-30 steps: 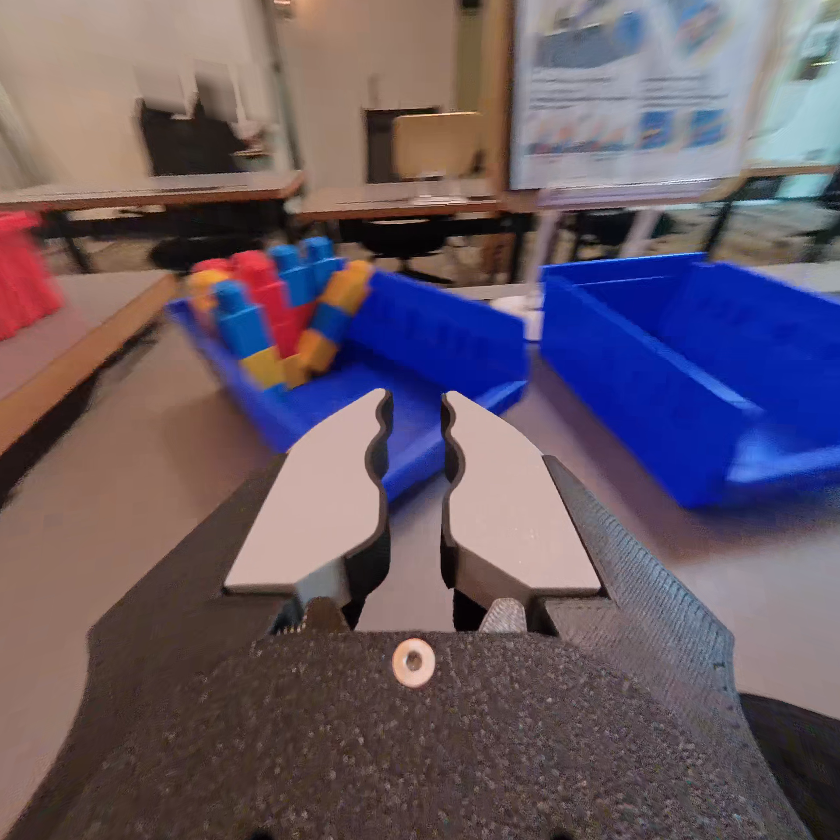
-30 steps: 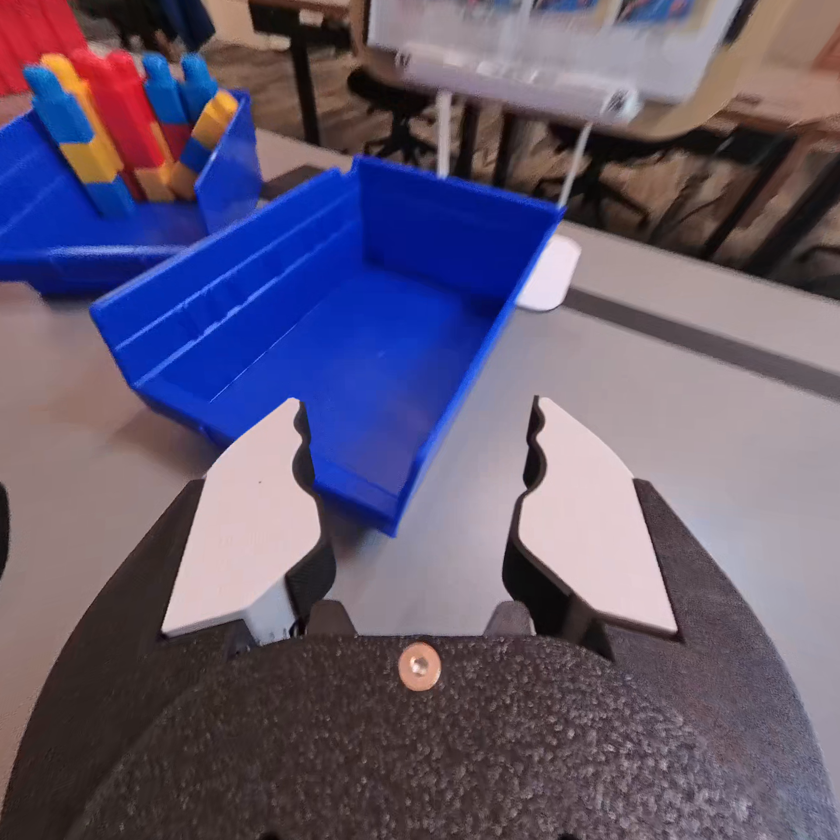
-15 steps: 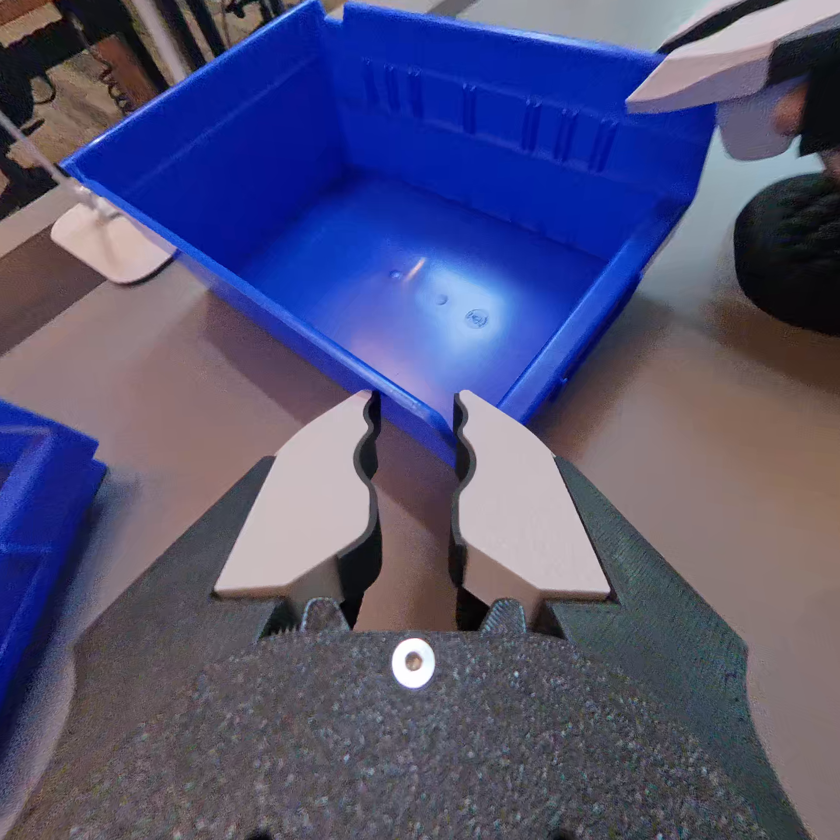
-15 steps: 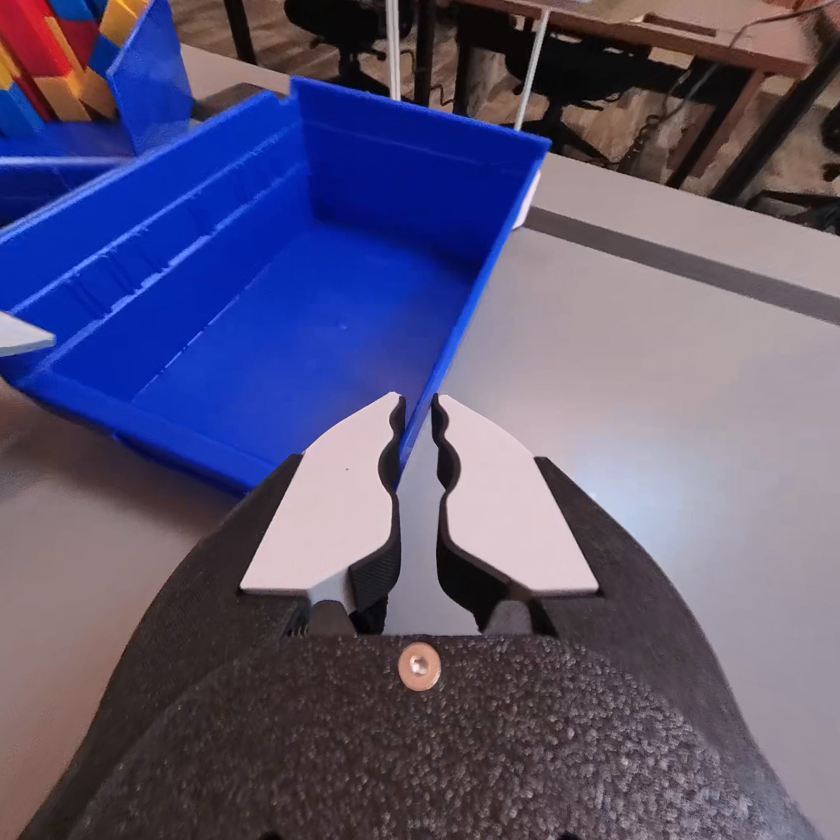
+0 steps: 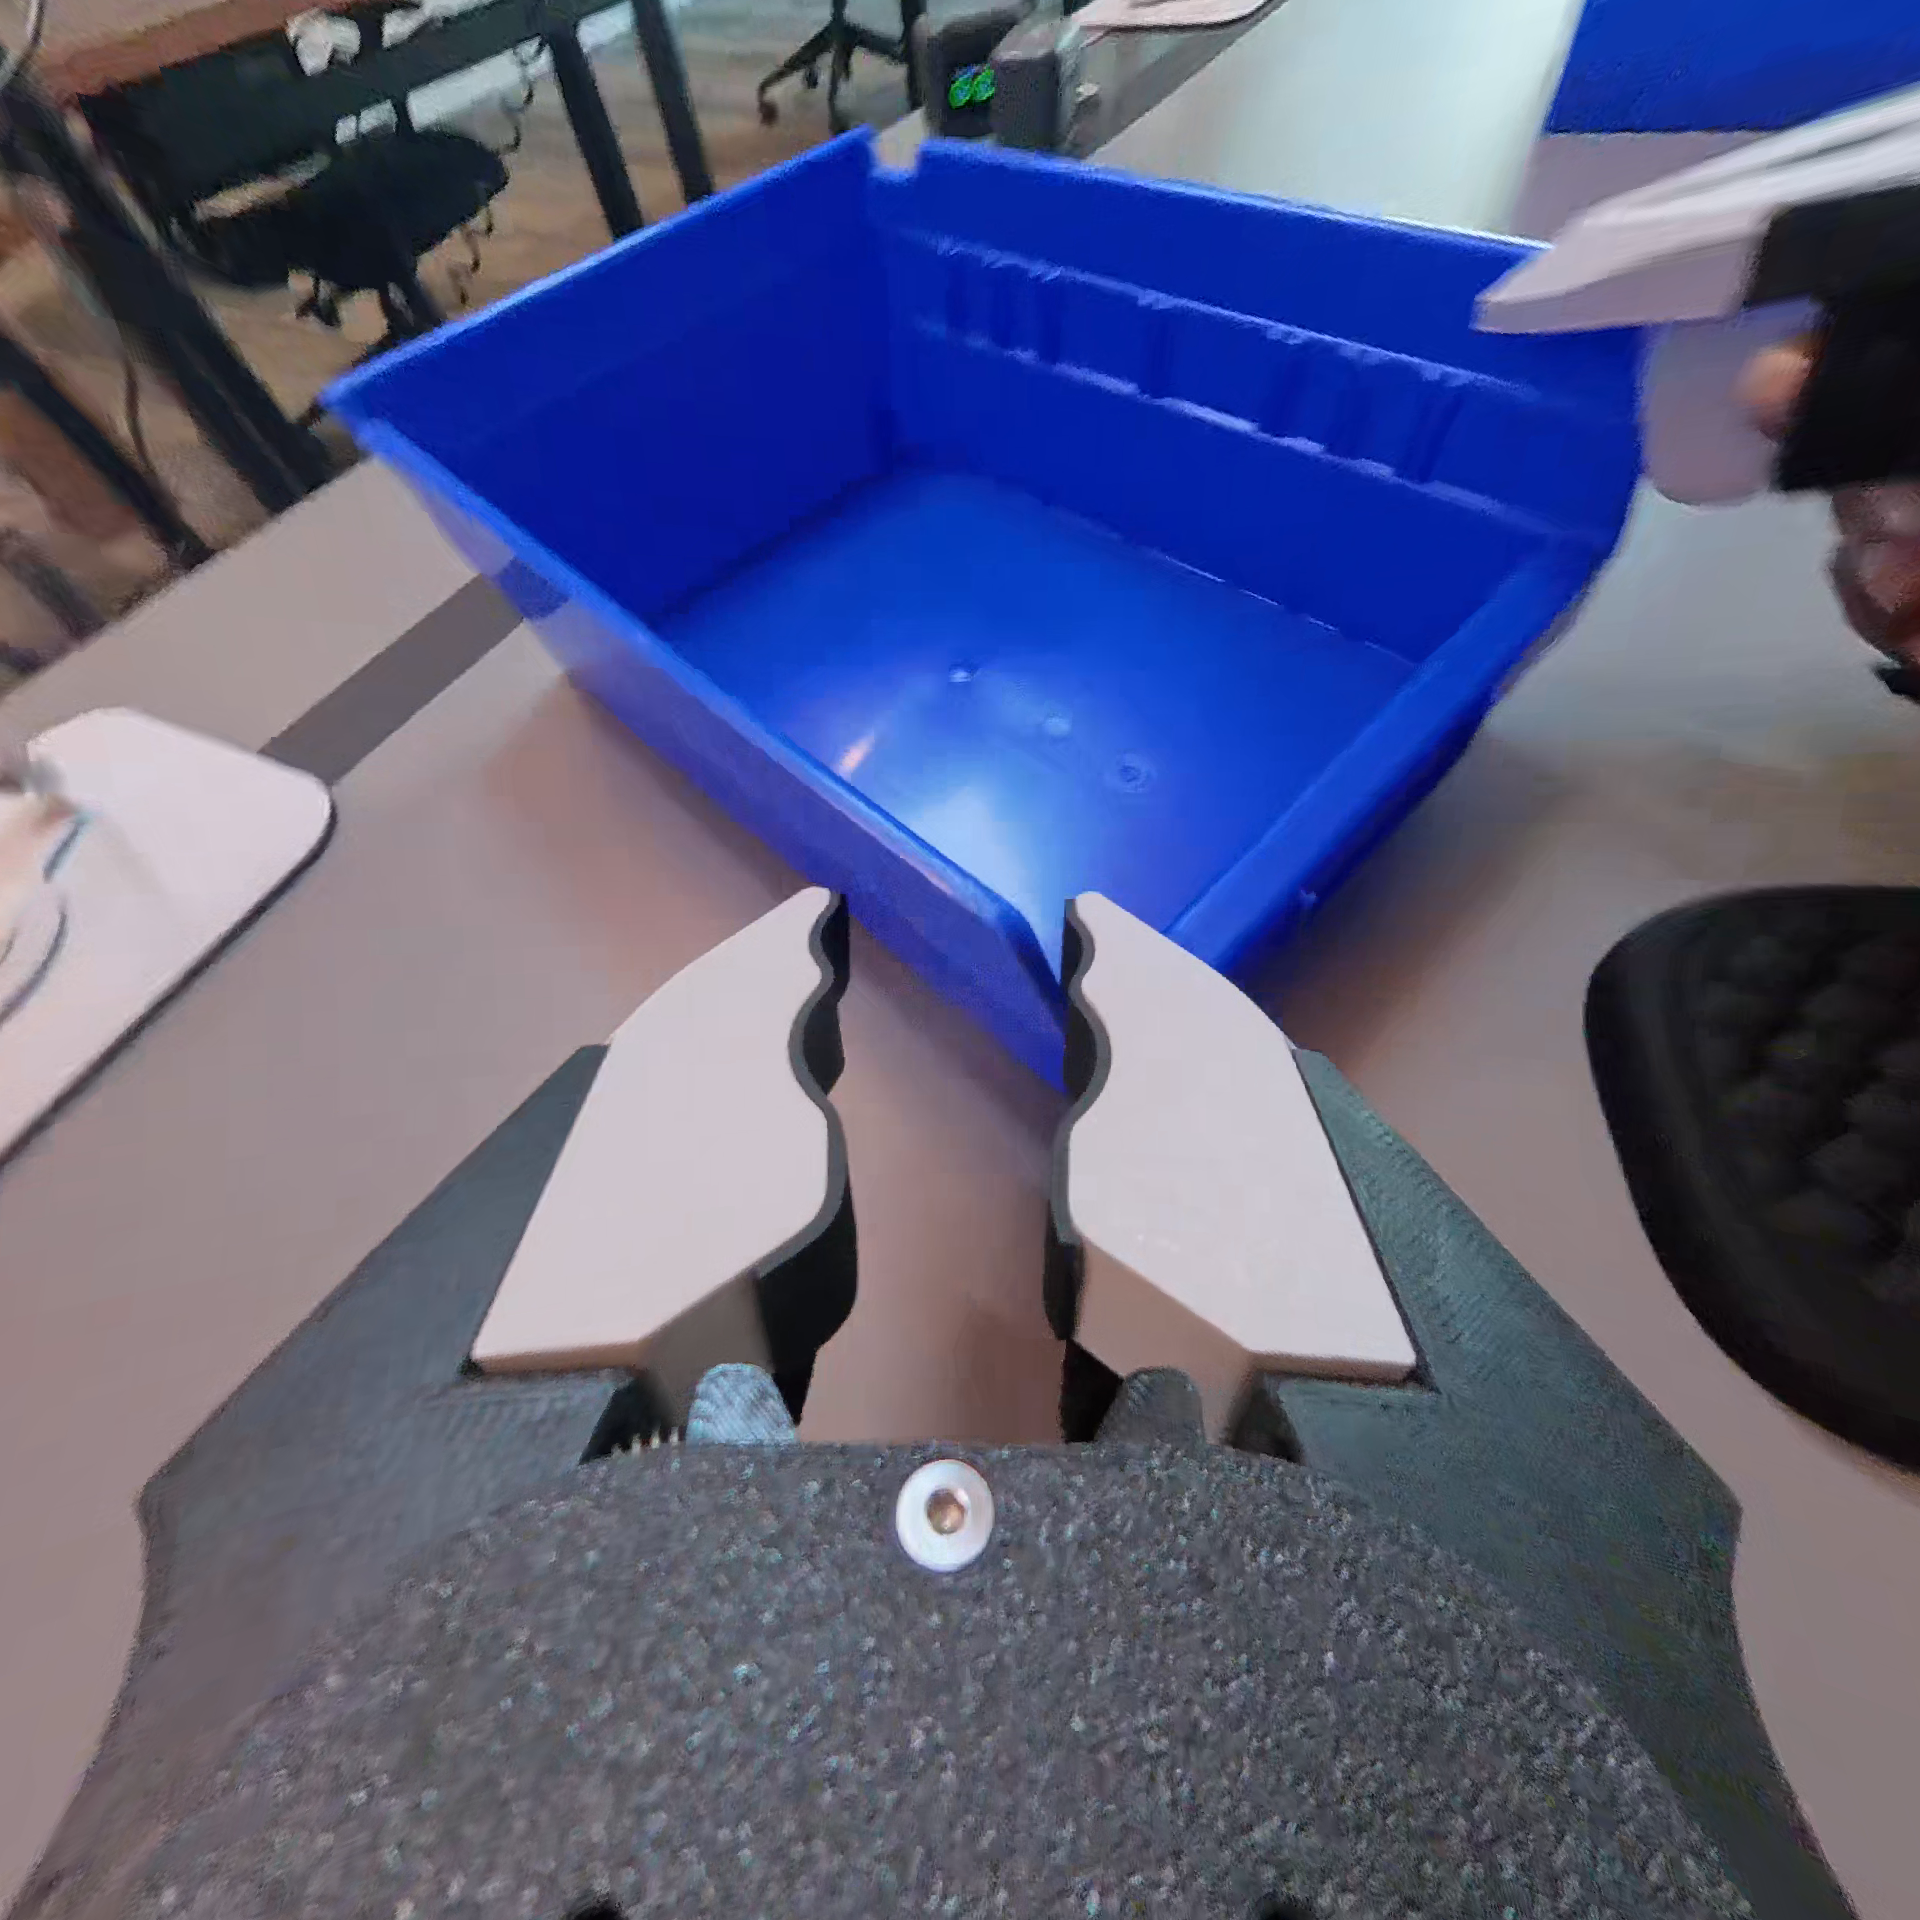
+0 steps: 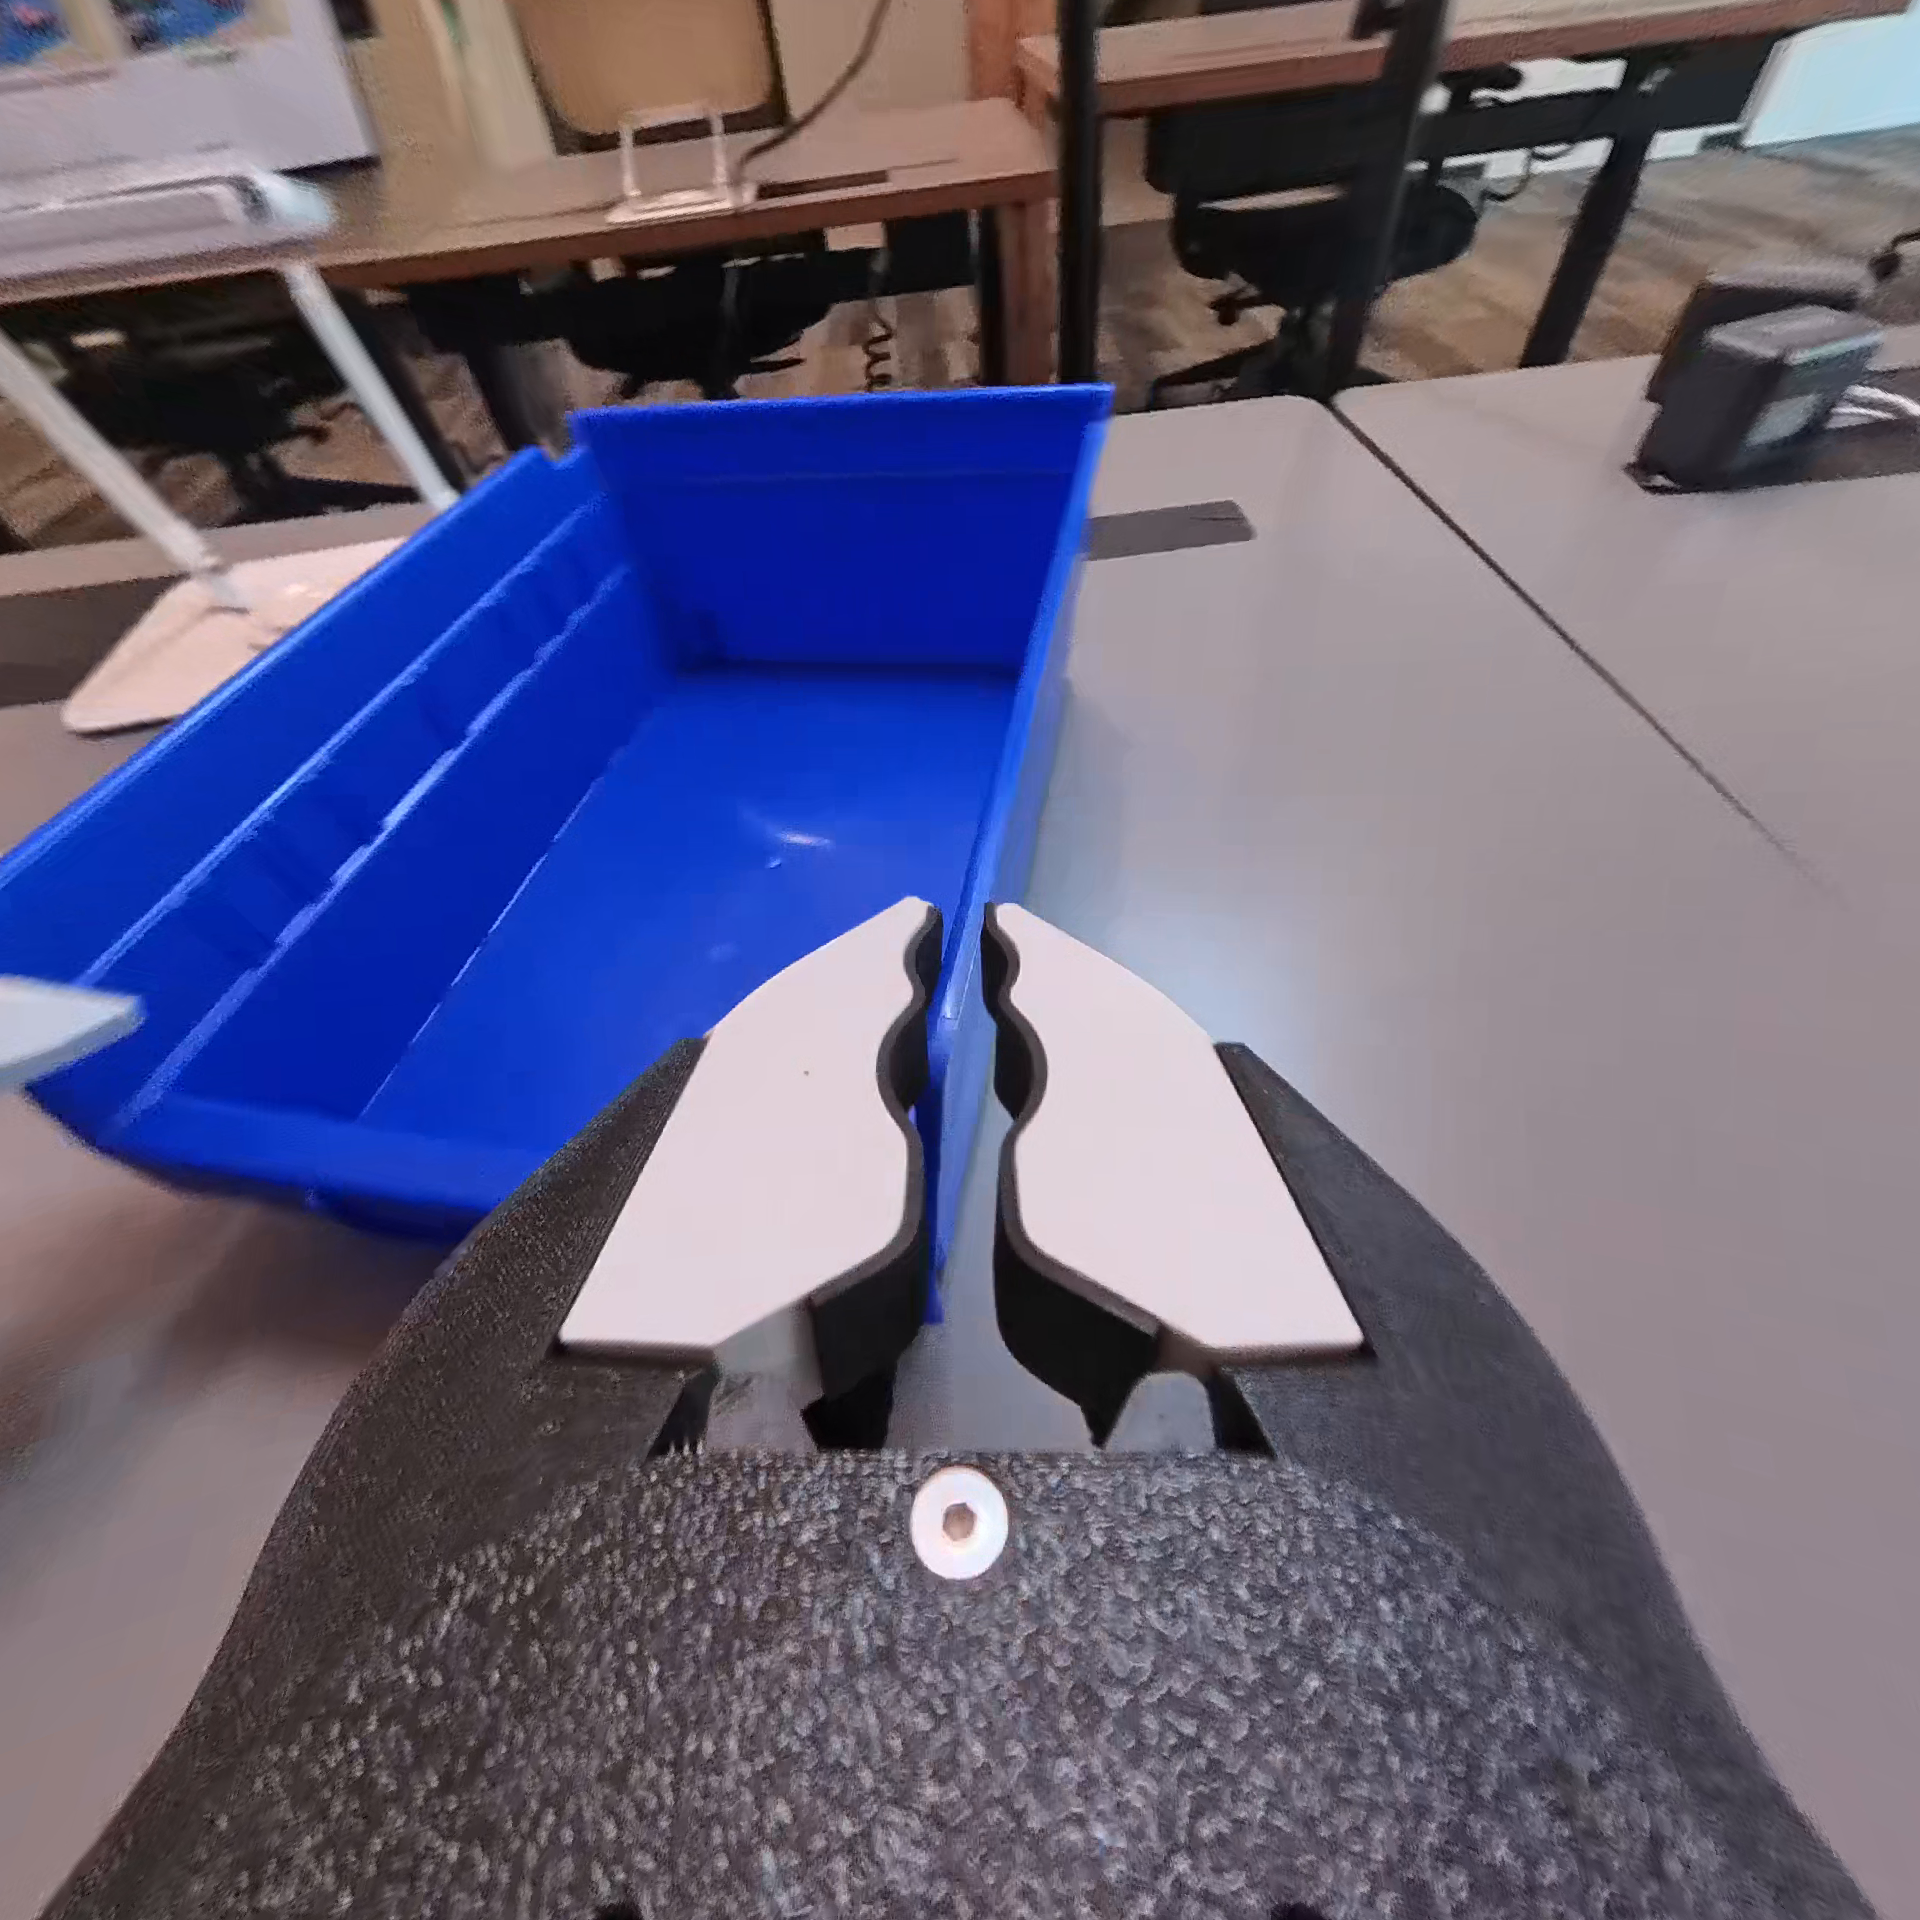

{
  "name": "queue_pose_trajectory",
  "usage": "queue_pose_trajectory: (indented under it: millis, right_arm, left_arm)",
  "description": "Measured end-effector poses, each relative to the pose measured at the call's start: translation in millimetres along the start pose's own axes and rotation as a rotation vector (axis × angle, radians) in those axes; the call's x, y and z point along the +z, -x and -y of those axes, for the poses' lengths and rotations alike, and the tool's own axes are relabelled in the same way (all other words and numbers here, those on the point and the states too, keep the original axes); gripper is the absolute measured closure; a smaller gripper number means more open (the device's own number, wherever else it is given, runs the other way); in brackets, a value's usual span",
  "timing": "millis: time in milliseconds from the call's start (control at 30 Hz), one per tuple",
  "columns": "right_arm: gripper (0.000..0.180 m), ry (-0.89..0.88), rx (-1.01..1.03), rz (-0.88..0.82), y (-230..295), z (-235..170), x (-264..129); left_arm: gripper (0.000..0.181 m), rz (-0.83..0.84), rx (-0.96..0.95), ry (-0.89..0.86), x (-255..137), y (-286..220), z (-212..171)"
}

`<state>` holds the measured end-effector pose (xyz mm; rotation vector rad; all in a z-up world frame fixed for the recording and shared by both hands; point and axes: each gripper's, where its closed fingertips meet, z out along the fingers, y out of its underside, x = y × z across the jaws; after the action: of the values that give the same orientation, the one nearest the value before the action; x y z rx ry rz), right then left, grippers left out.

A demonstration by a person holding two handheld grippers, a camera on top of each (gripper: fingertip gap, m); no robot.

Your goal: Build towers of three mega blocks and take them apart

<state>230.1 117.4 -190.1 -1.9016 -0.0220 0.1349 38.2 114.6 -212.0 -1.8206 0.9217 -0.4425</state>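
Observation:
No mega blocks show in either view now. An empty blue bin (image 5: 1039,727) stands on the grey table (image 5: 416,1039). My left gripper (image 5: 951,935) is low at the bin's near corner, its jaws a little apart, with the corner between the fingertips and against the right finger. In the right wrist view my right gripper (image 6: 961,935) is shut on the bin (image 6: 727,831), on its right side wall. The right gripper (image 5: 1662,270) also shows at the bin's far side in the left wrist view. A left fingertip (image 6: 62,1023) shows at the left edge of the right wrist view.
A white stand base (image 5: 135,883) lies left of the bin, also in the right wrist view (image 6: 208,634). A black mesh seat (image 5: 1766,1143) is at the right. A black device (image 6: 1766,405) sits on the neighbouring table. Desks and office chairs stand behind. The gap from one gripper's tips to the other's is roughly 20 cm. The black mesh seat (image 5: 1766,1143) is about 15 cm from my left fingertips.
The left gripper swung from the bin of blocks to the empty bin and its jaws widened a little. The right gripper closed from wide open onto the bin wall and has turned.

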Motion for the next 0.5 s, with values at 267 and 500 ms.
queue_pose_trajectory:
  millis: [267,500]
  right_arm:
    - [0.173,-0.023,0.073,-0.178,-65.2,13.0,24.9]
    - [0.175,-0.066,0.189,-0.338,-109.0,21.2,36.7]
  left_arm:
    - [0.159,0.106,0.047,-0.111,-68.8,15.8,26.3]
    - [0.162,0.256,-0.109,-0.212,-157.8,76.2,22.0]
